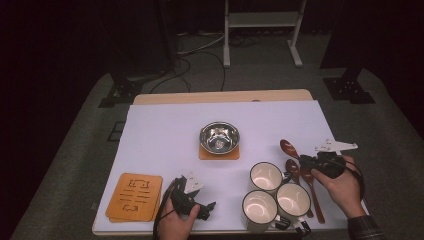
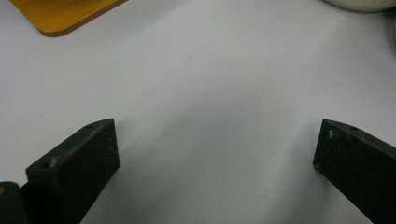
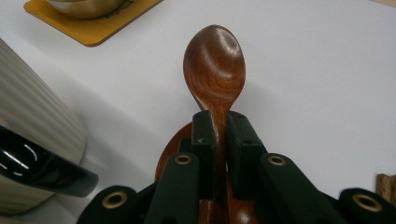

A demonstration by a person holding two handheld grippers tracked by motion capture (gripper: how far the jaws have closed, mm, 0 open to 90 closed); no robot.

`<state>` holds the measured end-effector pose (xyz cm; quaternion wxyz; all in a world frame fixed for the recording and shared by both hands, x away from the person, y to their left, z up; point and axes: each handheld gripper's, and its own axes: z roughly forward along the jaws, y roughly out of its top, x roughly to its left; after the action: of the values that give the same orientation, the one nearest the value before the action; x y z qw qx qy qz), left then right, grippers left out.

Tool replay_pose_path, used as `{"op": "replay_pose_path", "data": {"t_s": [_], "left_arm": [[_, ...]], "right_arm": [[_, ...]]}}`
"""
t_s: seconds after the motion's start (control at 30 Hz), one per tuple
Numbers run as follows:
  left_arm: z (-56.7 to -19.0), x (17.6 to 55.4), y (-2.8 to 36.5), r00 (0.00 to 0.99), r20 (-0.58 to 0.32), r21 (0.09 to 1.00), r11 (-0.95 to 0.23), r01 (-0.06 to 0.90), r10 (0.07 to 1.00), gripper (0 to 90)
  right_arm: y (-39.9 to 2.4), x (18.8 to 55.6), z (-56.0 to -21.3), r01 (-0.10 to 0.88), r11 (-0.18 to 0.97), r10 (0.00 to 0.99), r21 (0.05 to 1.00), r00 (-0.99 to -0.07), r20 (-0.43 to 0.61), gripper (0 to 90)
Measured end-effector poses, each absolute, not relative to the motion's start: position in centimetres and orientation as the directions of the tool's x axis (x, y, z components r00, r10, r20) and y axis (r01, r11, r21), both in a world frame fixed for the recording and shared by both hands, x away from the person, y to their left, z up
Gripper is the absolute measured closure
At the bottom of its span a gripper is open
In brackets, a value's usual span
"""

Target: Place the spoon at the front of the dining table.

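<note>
Mugs, three of them, cluster at the near edge of the table: front-left mug (image 1: 259,207), front-right mug (image 1: 293,200), rear mug (image 1: 266,176); use this cluster as the landmark. Right gripper (image 1: 306,161) sits just right of the rear mug, jaws pinched on the neck of a wooden spoon (image 3: 215,70), bowl end sticking out past the pads and pointing away from the cluster. Spoon looks lifted clear of the white table cover (image 1: 165,135), though contact at the handle end can't be confirmed. Two more spoons (image 1: 300,175) lie under and beside the gripper, right of the cluster, handles running toward the table's near edge. Step in hand reads as pick done, transfer pending; likely drop target is one of the mugs, but that is a guess from layout. Next move calls for swinging the spoon left over a mug rim and tipping it to go in without clipping the rim; grip is near the bowl, so the long handle will swing wide. Obstacles: rear mug's dark handle is right beside the jaws, and the lying spoons could get dragged. Left gripper (image 1: 202,209) rests left of the cluster, jaws spread, nothing between them, idle. Steel bowl (image 1: 219,137) on its wooden coaster (image 1: 218,153) stands behind the cluster, well apart. Stack of wooden coasters (image 1: 135,196) lies far left of the cluster, out of the path.
</note>
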<state>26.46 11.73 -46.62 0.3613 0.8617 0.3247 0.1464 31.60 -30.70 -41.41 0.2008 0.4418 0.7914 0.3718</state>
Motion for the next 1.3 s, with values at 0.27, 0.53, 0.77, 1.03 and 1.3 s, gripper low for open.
{"op": "replay_pose_path", "data": {"t_s": [0.27,0.53,0.77,1.03,1.3], "left_arm": [[-46.6,26.5,11.7,0.746,0.018,0.718,-0.528,0.454,0.665,0.0],[-46.6,26.5,11.7,0.746,0.018,0.718,-0.528,0.454,0.666,0.0],[-46.6,26.4,11.7,0.745,0.016,0.718,-0.527,0.455,0.667,0.0],[-46.6,26.4,11.7,0.745,0.016,0.718,-0.527,0.455,0.667,0.0],[-46.6,26.4,11.7,0.745,0.016,0.718,-0.527,0.455,0.666,0.0]], "right_arm": [[-30.2,32.0,-41.2,0.542,0.339,0.843,0.769,-0.538,0.008,81.7],[-29.7,32.4,-41.0,0.534,0.348,0.834,0.771,-0.552,0.006,81.7],[-29.4,32.6,-40.9,0.529,0.351,0.827,0.773,-0.562,0.009,81.7],[-28.9,32.9,-40.7,0.523,0.355,0.821,0.775,-0.571,0.01,81.8],[-28.3,33.2,-40.5,0.517,0.362,0.812,0.776,-0.583,0.009,81.7]]}}
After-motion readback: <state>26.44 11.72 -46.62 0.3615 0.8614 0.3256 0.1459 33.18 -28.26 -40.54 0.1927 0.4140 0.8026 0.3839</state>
